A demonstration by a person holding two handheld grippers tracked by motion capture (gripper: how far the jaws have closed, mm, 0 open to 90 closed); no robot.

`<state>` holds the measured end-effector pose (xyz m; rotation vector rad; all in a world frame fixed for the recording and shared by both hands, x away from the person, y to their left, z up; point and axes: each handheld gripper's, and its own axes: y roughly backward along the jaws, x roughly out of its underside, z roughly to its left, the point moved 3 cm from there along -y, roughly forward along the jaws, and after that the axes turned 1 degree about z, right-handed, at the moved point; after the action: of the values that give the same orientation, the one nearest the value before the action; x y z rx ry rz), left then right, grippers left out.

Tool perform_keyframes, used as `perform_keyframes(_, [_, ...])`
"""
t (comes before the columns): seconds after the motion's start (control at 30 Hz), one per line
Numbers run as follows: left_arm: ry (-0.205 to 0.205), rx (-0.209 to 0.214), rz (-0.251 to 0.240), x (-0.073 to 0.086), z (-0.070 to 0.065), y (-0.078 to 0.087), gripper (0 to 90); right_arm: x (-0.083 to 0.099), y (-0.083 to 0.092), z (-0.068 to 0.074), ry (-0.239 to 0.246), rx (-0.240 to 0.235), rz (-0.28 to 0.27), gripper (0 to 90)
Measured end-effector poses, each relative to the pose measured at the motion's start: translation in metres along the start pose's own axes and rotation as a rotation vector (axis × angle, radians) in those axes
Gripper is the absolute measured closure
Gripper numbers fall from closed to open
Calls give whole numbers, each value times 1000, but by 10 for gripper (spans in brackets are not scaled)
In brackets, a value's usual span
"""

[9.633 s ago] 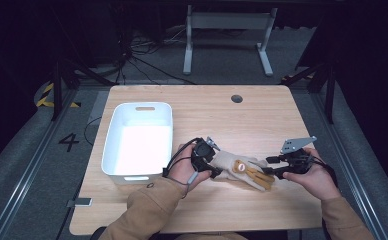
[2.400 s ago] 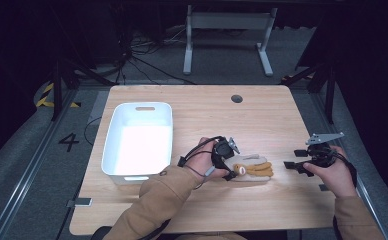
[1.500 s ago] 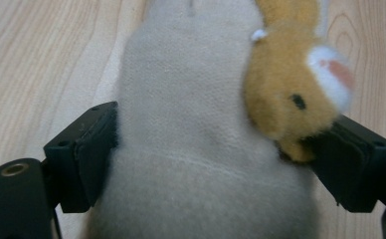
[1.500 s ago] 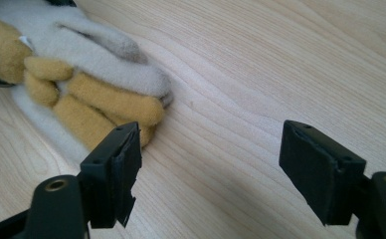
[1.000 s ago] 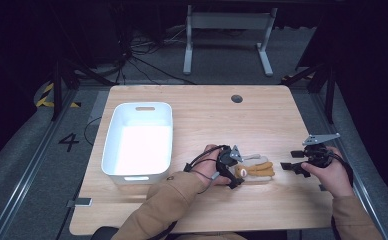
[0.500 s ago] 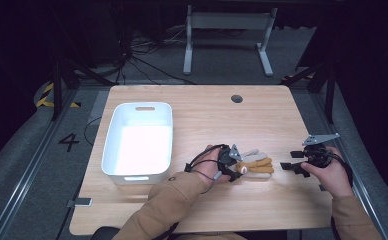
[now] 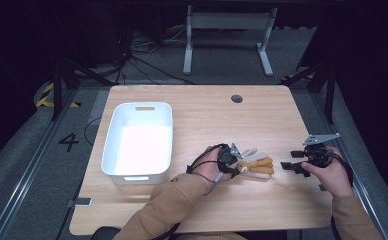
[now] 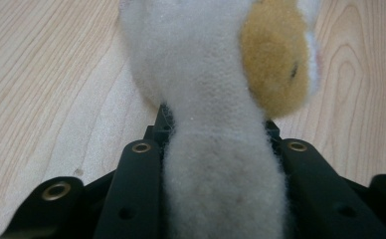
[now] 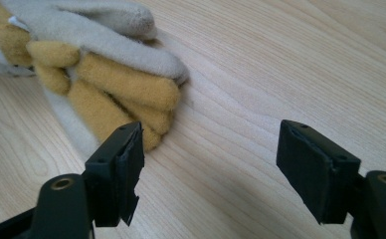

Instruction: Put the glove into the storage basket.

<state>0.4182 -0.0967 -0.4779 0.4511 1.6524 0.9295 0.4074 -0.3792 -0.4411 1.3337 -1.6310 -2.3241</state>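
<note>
A cream and mustard-yellow glove (image 7: pixel 256 165) lies on the wooden table (image 7: pixel 262 120), lower centre of the high view, its fingers pointing toward the right edge. The left gripper (image 7: pixel 230 161) sits at the glove's cuff end; its jaws have just been closing and now press on both sides of the pale cuff (image 8: pixel 226 174), as the left gripper view shows. The right gripper (image 7: pixel 293 167), right of the glove and apart from it, holds its jaws wide with nothing between them. A white bin (image 7: pixel 113 150) stands at left centre.
</note>
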Motion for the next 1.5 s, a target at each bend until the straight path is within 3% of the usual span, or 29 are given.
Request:
perform_keyframes(0.23, [37, 4, -18, -6, 0, 12, 738, -1, -1, -1, -3, -7, -4, 271])
perform_keyframes(0.5, [76, 9, -42, -15, 1, 41, 742, -4, -2, -2, -2, -10, -9, 271])
perform_keyframes(0.67, [107, -27, -55, -16, 7, 65, 742, -11, -7, -3, 8, -21, -10, 271])
perform_keyframes(0.93, [160, -50, -87, -13, 12, 85, 741, -21, -14, -1, 24, -35, -6, 271])
perform_keyframes(1.07, [209, -58, -100, -11, 15, 97, 740, -25, -18, -1, 32, -41, -2, 271])
perform_keyframes(1.5, [275, -99, -139, -4, 22, 135, 741, -36, -26, 0, 48, -56, 3, 271])
